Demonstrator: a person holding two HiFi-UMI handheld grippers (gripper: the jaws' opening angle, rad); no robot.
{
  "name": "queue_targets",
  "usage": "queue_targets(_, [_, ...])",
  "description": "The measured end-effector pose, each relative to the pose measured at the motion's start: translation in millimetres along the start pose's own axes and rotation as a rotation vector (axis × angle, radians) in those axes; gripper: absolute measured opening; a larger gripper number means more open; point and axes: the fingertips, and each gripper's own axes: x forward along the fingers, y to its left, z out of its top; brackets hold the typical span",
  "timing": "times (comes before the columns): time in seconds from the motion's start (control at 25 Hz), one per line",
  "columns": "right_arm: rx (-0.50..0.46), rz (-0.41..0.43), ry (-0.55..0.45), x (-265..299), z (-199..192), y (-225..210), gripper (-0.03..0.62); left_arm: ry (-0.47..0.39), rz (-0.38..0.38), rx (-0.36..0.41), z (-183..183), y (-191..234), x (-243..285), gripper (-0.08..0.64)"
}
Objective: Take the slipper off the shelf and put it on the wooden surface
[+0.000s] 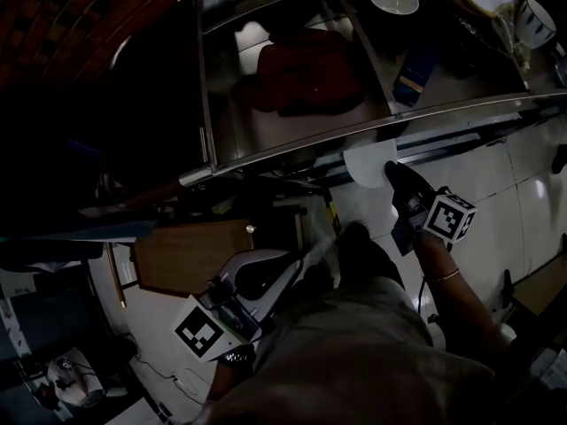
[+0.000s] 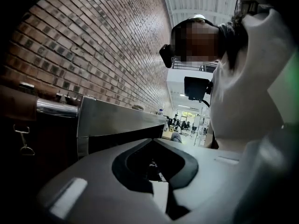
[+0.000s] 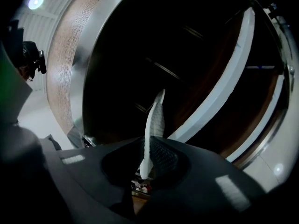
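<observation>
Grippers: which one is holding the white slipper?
The right gripper: its fingers are clamped on the white slipper, seen edge-on. The left gripper holds nothing.

Dim overall, deep shadows, strong fisheye distortion at the edges.

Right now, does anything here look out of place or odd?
Only the white slipper: the right gripper clamps it between its jaws, so it sticks out edge-on at the front of the shelf. Nothing looks spilled or damaged.

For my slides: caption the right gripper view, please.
Right gripper clamps the white slipper, seen edge-on between its jaws.
</observation>
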Motion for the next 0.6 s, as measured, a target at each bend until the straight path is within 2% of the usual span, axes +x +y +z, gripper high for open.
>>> queue_targets(0.16, [-0.015,-0.004,-0.048,-21.5,3.6,19.9,0.032,-0.023,-0.033,0.013,2.0,-8.7,-15.0,-0.003])
queue_targets(0.32, [-0.041,0.015,-0.114,-50.3,-7.0,60.5,0.032,-0.041,-0.081,0.032,-2.0,-18.3,-41.3,-0.003])
queue_targets(0.44, [-0.074,0.005,-0.158,-70.3,-30.6,94.8,0.032,-0.061,-0.117,0.021,-8.7,-24.0,-74.9,-0.003])
queue_targets(0.6, [-0.093,-0.042,-0.207,-90.0,-87.1,136.3,0.032,-0.082,-0.148,0.03,-27.5,-28.9,-145.4,-0.003])
